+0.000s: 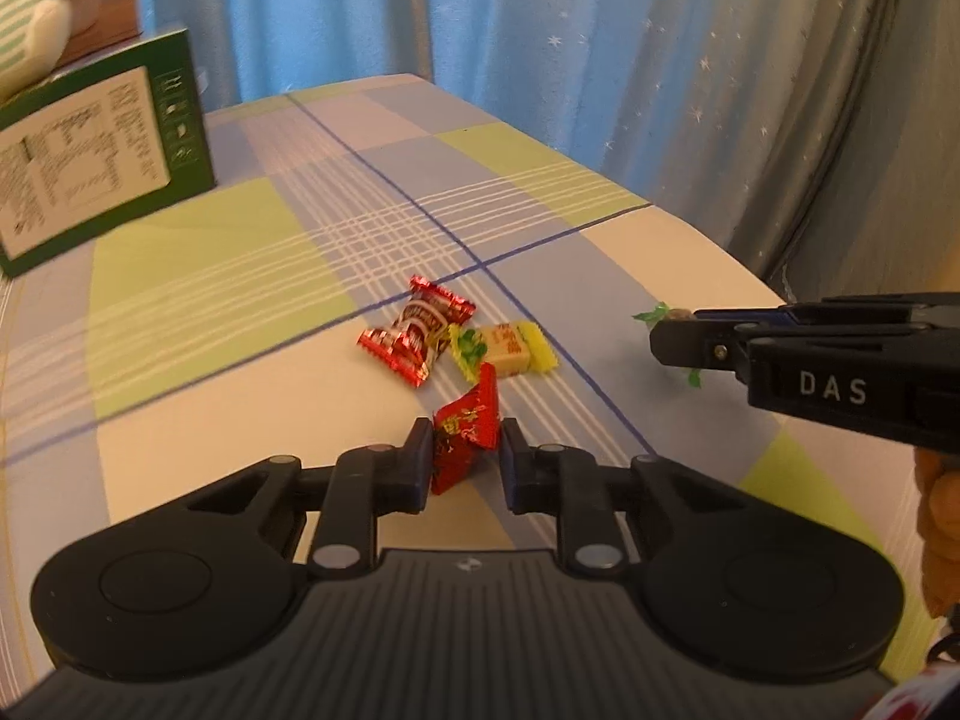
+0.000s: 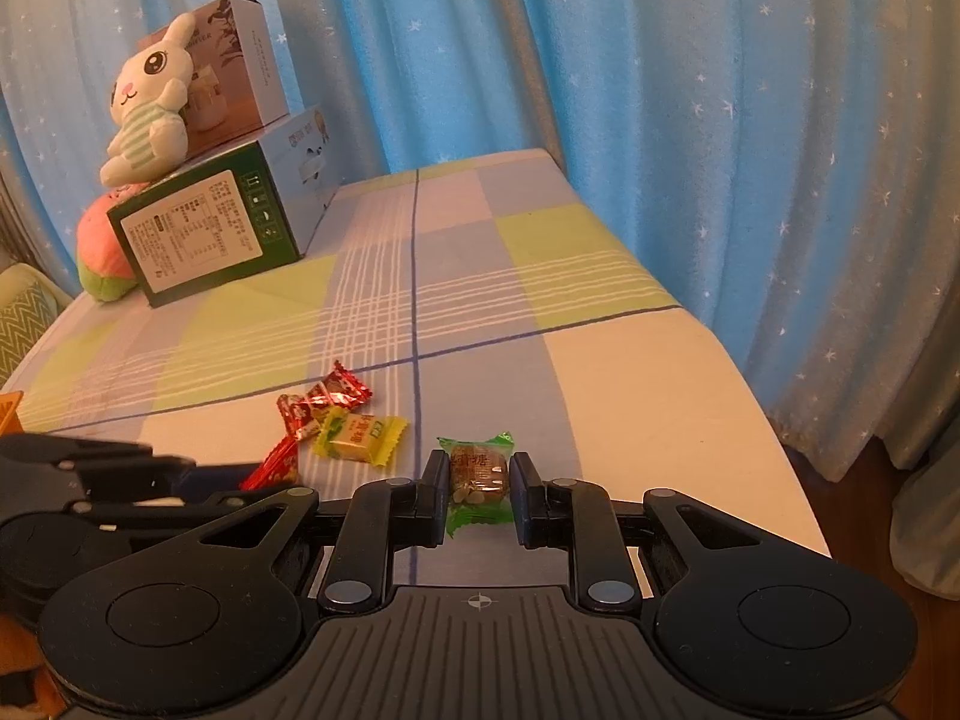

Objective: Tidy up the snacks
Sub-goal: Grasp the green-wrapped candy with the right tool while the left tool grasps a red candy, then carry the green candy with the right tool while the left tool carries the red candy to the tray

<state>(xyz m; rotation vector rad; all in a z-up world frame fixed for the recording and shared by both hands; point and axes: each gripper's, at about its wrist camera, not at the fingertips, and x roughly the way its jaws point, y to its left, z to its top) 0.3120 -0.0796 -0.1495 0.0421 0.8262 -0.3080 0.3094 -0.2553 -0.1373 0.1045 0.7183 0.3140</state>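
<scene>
My left gripper (image 1: 467, 441) is shut on a red-wrapped candy (image 1: 465, 429) and holds it just above the checked tablecloth (image 1: 240, 276). Ahead of it lie a red-and-white candy (image 1: 417, 330) and a yellow-wrapped candy (image 1: 504, 348), touching each other. My right gripper (image 2: 479, 471) is shut on a green-wrapped brown candy (image 2: 478, 474). In the right wrist view the red-and-white candy (image 2: 321, 402), the yellow candy (image 2: 359, 431) and the red candy (image 2: 273, 468) lie to the left. The right gripper (image 1: 666, 342) enters the left wrist view from the right.
A green box (image 2: 204, 228) with a printed label stands at the back left, with a plush rabbit (image 2: 153, 102), more boxes (image 2: 252, 60) and a pink plush (image 2: 99, 246) around it. Blue starred curtains (image 2: 720, 120) hang behind. The table edge (image 2: 762, 396) runs along the right.
</scene>
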